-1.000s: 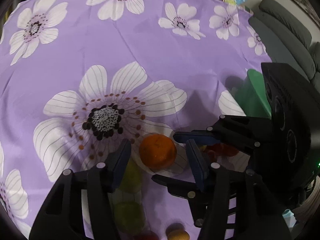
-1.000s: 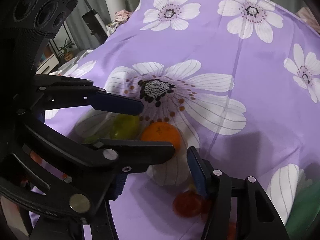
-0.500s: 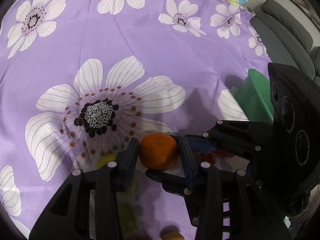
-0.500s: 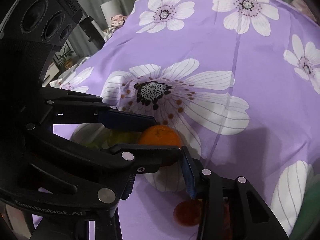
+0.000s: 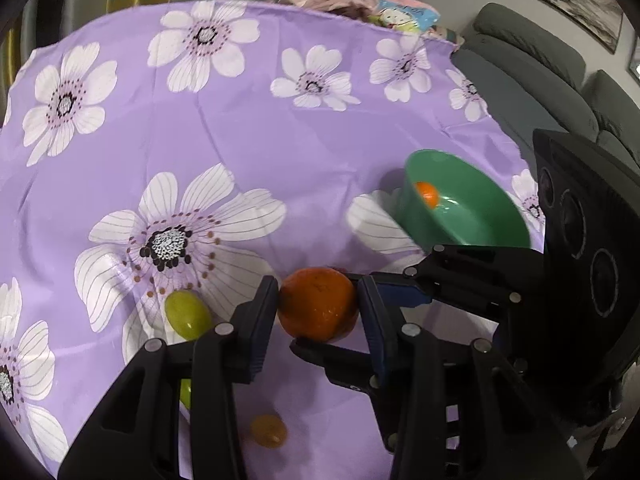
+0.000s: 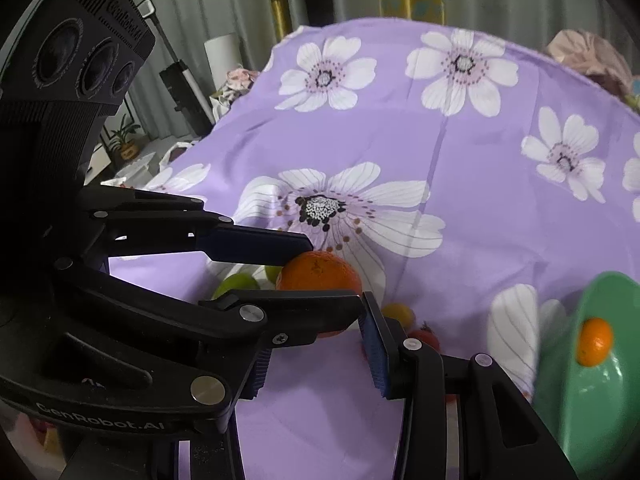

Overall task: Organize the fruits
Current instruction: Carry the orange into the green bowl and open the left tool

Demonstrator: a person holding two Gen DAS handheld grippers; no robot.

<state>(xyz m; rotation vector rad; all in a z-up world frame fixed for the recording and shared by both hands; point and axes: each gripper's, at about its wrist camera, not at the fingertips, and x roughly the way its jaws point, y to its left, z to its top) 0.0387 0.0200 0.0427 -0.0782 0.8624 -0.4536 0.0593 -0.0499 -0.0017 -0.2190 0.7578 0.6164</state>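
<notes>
My left gripper (image 5: 318, 304) is shut on a large orange (image 5: 318, 305) and holds it above the purple flowered cloth (image 5: 240, 128). The same orange (image 6: 318, 276) shows in the right wrist view between the left gripper's fingers (image 6: 256, 246). My right gripper (image 6: 316, 354) is open and empty, close beside the left one; in the left wrist view it shows at the right (image 5: 400, 300). A green bowl (image 5: 480, 216) to the right holds a small orange (image 5: 427, 194); the bowl also shows in the right wrist view (image 6: 592, 380).
Green fruits (image 5: 187, 315) lie on the cloth left of the orange, a small yellow-brown fruit (image 5: 269, 431) lies nearer me, and a red fruit (image 6: 425, 338) and a yellow one (image 6: 398, 314) lie behind my right finger. A grey sofa (image 5: 532, 64) stands beyond the table.
My left gripper closed on the large orange and lifted it off the cloth. Both views pulled back and up, and the green bowl with its small orange came into sight.
</notes>
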